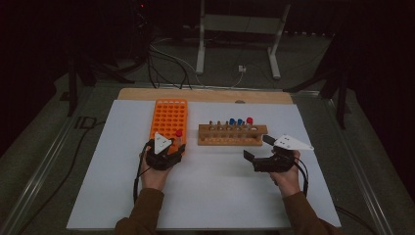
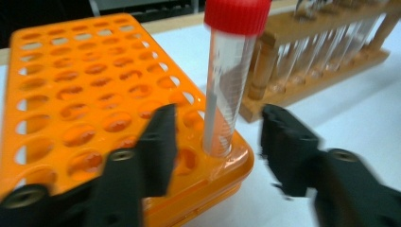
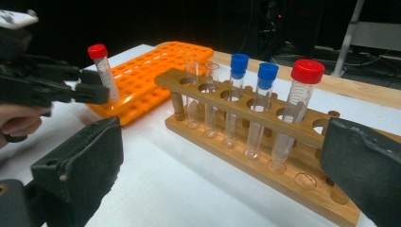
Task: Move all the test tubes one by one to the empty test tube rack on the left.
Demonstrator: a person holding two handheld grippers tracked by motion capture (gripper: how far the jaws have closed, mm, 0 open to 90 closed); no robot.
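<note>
Jaws of our left hand-held gripper [image 2: 215, 142] stand released around the red-capped tube [image 2: 227, 85], seated in the orange rack [image 2: 71, 109]. We judge placement done. Our right hand-held gripper [image 3: 222, 175], also released, should next take a tube from the wooden rack [image 3: 265, 156].

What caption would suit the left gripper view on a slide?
Open left gripper straddling a red-capped tube standing in a corner hole of the orange rack, wooden rack behind.

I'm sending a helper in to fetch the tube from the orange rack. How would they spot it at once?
Find the orange rack left of the wooden rack. At its near right corner stands one red-capped tube, between the left gripper's open jaws. It is the only tube in that rack.
</note>
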